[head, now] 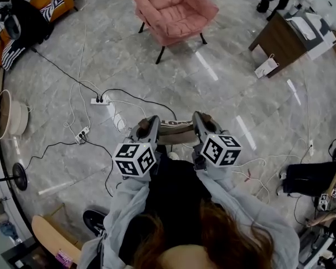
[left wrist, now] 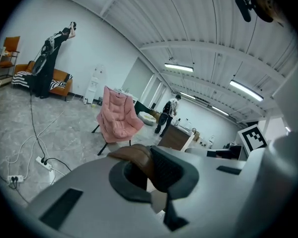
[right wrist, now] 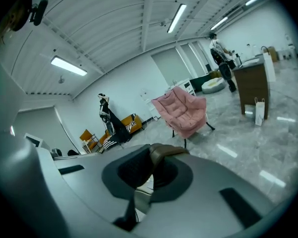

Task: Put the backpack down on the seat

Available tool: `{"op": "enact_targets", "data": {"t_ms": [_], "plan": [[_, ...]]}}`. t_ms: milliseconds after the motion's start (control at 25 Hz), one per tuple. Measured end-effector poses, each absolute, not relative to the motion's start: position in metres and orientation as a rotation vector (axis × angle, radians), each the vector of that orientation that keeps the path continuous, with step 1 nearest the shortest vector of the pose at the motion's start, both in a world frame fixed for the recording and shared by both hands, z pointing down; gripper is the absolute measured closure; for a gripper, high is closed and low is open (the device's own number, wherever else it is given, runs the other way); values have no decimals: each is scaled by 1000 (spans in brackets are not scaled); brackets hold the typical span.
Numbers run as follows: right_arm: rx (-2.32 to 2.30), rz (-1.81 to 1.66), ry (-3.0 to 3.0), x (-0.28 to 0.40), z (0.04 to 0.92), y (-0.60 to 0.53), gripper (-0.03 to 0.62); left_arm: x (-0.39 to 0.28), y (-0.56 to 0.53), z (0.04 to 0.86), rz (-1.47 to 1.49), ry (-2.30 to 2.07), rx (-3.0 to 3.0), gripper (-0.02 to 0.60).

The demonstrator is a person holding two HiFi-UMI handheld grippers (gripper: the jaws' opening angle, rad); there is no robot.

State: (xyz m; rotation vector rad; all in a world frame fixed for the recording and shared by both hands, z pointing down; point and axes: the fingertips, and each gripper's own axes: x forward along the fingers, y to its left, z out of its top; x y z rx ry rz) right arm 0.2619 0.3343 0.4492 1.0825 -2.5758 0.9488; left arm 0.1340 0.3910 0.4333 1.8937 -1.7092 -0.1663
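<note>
The backpack hangs as a black bulk (head: pixel 173 186) between my two arms, under a brown strap (head: pixel 174 129). My left gripper (head: pixel 149 126) is shut on the strap's left end and my right gripper (head: pixel 200 124) on its right end. In the left gripper view the brown strap (left wrist: pixel 135 154) is pinched between the jaws of the left gripper (left wrist: pixel 150 171). In the right gripper view the strap (right wrist: pixel 165 151) sits in the right gripper (right wrist: pixel 150 171) in the same way. The pink padded chair (head: pixel 173 10) stands further ahead on the grey floor, its seat empty (left wrist: pixel 118 119) (right wrist: pixel 185 111).
Cables and a power strip (head: pixel 99 100) lie on the floor ahead to the left. A wooden desk (head: pixel 279 38) with a white paper bag (head: pixel 266 67) stands at the far right, with a person (left wrist: pixel 167 114) beside it. An orange sofa (head: pixel 51 1) is at the far left.
</note>
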Motion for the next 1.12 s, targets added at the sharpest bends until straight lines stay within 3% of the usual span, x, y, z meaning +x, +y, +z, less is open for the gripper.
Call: {"op": "enact_targets", "data": {"t_ms": [320, 1120], "plan": [[1109, 1007, -2545, 252, 466, 294, 586, 118, 343, 448, -175, -1676, 1871, 568], [1184, 996, -2564, 131, 444, 138, 586, -11, 172, 417, -221, -1661, 1933, 568]]}}
